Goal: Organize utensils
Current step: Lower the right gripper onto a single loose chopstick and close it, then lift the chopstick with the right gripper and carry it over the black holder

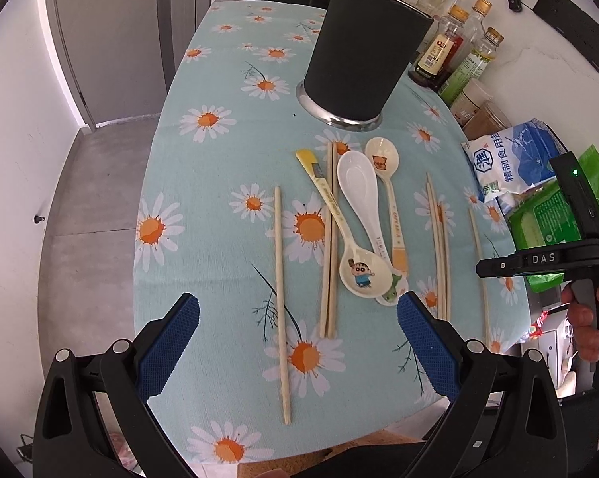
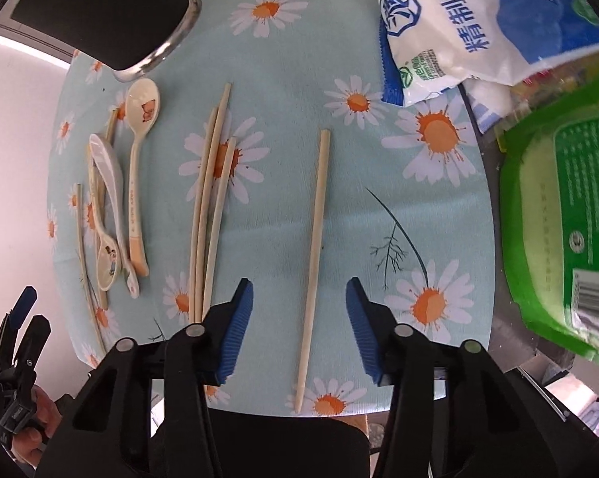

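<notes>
The right gripper (image 2: pixel 299 320) is held apart astride a lone chopstick (image 2: pixel 314 247) (untouched by its pads); it could be rolled away if pinched off-centre

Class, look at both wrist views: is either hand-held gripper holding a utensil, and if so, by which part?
Neither. The right hand-held gripper straddles a single chopstick near its thin end, pads not touching. The left hand-held gripper is open, holding nothing.

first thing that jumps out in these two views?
The tall black holder standing upright at the far end of the daisy tablecloth, with three cartoon spoons piled just in front of it. In the right wrist view, a lone chopstick lies between the fingers of the right claw, not yet pinched.
</notes>
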Available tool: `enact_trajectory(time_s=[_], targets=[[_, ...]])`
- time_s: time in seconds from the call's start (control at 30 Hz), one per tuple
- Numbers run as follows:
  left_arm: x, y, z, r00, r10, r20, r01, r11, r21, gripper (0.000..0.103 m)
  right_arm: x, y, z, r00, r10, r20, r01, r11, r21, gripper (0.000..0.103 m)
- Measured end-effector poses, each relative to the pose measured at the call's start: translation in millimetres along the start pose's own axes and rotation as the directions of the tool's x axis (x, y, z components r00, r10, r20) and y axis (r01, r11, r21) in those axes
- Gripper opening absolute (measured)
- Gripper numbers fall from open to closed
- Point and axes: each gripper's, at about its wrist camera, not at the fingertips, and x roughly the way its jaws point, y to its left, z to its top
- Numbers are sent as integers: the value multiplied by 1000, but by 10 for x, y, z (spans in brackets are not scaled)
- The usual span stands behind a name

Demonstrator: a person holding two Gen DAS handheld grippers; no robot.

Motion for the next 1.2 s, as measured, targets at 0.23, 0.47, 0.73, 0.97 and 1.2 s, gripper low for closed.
enact_trajectory(time_s=[0.23,0.47,0.73,0.97,1.2], targets=[[94,79,60,1000,-7,-19,7,1000,-13,96,105,93,139,997,-77,-17,77,997,-20,21],[196,104,94,999,-17,-41,17,1000,-4,96,214,290,184,987,-158,0,157,987,-43,7],[243,107,132,997,-8,-76,10,1000,26,96,195,317,104,992,-122,36,123,992,-29,5],[246,31,199,994,16,-108,-9,998,61,96,13,104,31,996,-33,85,34,999,-1,6],[410,44,274,983,23,-184,-17,999,37,66,-236,0,-101,988,59,145,-60,998,8,6]])
